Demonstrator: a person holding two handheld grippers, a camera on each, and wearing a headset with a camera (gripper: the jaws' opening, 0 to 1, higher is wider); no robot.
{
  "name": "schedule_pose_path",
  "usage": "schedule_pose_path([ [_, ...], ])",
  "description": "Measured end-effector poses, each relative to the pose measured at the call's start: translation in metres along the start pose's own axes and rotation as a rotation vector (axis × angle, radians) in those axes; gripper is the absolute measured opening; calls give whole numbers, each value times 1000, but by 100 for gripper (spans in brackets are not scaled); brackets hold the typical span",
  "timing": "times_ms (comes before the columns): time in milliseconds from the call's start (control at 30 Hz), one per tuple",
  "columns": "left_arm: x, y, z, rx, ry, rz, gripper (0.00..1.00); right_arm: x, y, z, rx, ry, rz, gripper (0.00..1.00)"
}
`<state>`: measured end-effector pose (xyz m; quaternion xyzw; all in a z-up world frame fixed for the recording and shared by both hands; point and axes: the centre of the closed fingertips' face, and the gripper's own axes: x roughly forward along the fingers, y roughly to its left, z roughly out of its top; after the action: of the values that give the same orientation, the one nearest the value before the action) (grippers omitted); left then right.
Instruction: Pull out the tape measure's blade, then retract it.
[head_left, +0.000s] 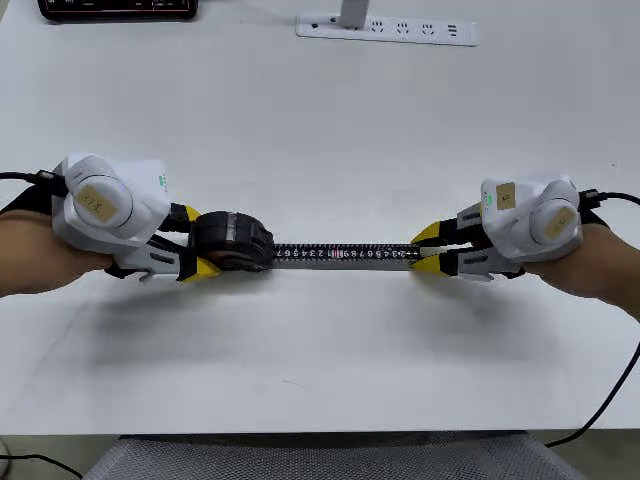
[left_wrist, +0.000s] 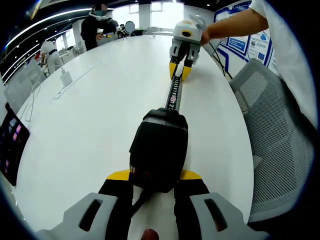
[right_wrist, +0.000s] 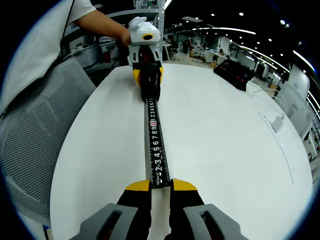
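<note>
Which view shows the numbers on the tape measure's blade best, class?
The right gripper view: the blade runs straight up from the right tool, its numbers large and readable. The head view shows it small and sideways. In the left gripper view the case hides its near end.

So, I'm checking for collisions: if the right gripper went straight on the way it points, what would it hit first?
Probably the tape measure's black case, held by the left gripper; the extended blade runs straight to it.
</note>
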<state>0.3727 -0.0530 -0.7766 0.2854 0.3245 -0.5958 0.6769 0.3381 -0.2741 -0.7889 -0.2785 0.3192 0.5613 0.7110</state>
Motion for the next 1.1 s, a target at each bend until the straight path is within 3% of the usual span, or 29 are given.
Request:
schedule_pose_path([
  [1100, 0, 0, 0, 5, 0, -2, 26, -22, 1, -26, 14, 48, -11, 9],
])
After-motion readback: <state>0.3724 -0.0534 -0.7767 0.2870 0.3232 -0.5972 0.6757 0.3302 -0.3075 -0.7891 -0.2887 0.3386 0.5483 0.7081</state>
